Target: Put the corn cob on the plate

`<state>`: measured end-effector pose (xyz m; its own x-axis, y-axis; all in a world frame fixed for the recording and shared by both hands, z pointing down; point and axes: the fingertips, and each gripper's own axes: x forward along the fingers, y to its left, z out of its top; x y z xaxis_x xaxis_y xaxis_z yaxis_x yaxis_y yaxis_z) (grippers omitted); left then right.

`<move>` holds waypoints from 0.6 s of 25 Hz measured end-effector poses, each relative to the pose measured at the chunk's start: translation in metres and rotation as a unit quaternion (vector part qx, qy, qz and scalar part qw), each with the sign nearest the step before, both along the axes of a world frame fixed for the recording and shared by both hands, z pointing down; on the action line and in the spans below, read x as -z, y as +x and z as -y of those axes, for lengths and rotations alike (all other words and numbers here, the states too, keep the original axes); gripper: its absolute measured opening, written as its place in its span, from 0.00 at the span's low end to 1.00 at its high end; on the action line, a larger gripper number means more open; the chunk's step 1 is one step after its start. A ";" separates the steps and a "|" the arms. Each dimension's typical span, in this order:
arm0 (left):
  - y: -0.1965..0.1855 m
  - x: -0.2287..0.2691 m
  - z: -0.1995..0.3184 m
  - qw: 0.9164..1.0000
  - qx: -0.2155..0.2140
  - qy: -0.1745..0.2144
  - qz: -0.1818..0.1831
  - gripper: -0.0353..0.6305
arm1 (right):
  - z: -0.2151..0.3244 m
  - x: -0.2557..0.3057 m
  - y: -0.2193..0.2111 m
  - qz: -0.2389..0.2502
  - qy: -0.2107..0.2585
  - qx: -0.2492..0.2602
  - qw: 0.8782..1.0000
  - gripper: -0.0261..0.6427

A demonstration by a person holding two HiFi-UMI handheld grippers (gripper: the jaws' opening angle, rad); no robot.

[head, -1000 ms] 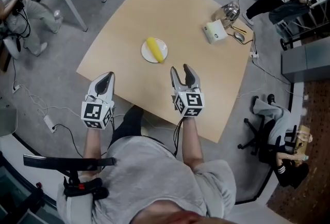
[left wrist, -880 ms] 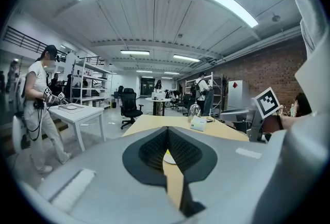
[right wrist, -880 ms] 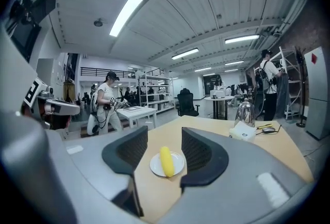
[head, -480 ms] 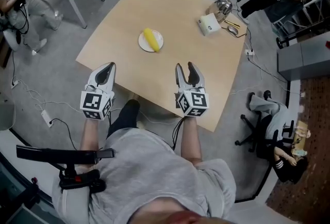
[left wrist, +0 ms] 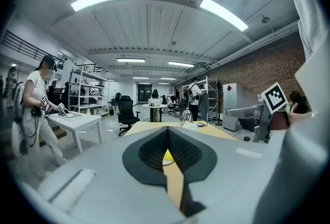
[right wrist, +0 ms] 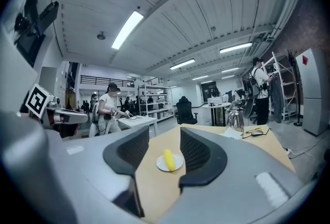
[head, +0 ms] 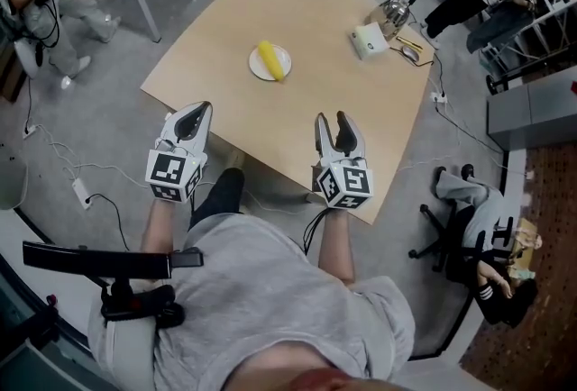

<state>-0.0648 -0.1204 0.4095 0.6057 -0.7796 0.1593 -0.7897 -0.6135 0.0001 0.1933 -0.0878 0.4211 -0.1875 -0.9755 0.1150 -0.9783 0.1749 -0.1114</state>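
Both hands have been drawn back from the plate since the earlier frame, while the corn cob [head: 271,59] has been left lying on the plate [head: 256,67], well out on the surface [head: 306,2].

From the head view, the forearms are held out side by side, pointing roughly level toward the surface. The left tongs [head: 200,109] are seen at its near edge, and the right tongs [head: 332,121] over its near part.

In the left gripper view, the left tongs [left wrist: 168,132] are seen clenched, pad against pad, with nothing gripped. A sliver of the corn cob [left wrist: 167,155] is glimpsed far ahead through the slit.

In the right gripper view, the right tongs [right wrist: 164,138] are seen released, the jaws apart and closing, with nothing held. The corn cob [right wrist: 168,159] on the plate [right wrist: 160,164] is framed between them, well apart from both pads.
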 end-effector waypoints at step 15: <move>-0.018 0.024 -0.056 1.000 0.004 0.025 0.011 0.08 | -0.067 0.019 -0.004 0.007 0.022 -0.015 1.000 0.28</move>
